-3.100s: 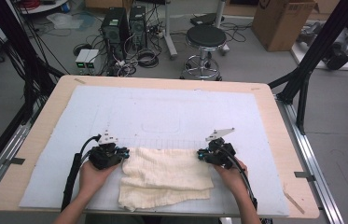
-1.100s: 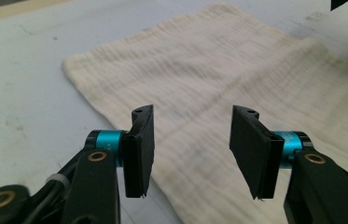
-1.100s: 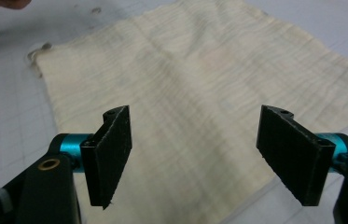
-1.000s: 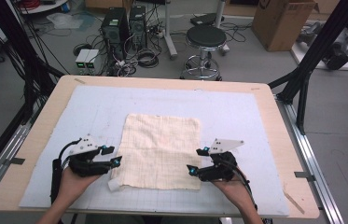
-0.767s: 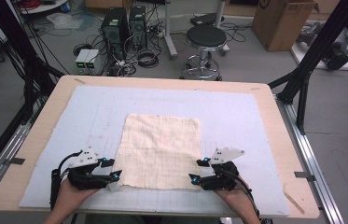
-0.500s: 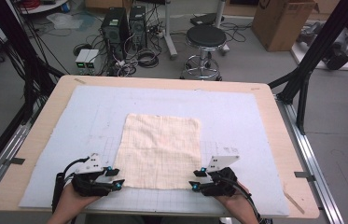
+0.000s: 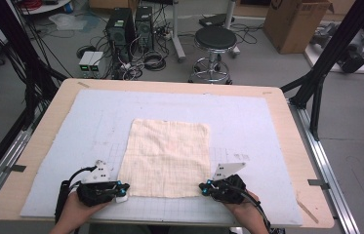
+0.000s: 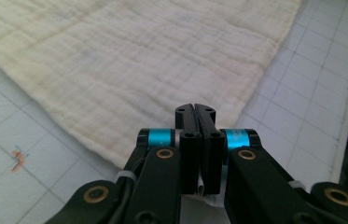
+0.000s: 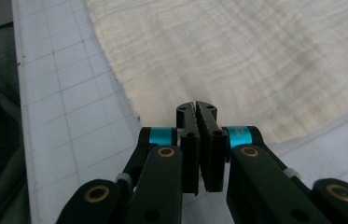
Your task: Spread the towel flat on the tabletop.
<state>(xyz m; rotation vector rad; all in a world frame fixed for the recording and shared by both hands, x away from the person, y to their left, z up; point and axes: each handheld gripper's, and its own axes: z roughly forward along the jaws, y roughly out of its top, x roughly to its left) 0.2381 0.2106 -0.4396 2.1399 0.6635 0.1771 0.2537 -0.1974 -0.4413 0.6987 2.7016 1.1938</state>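
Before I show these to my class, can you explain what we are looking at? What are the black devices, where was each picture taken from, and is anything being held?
No robot here: a person holds a hand-operated clamp with two black jaws in each hand. The high view looks down from above on the left gripper and right gripper. The other two pictures come from small cameras riding on each gripper, looking along its jaws.

On the table lies a pale gridded mat, and spread flat on it a cream cloth. Each gripper sits at one near corner of the cloth. Both pairs of jaws are closed. The left seems to pinch the cloth's corner; whether the right holds any cloth, I cannot tell.
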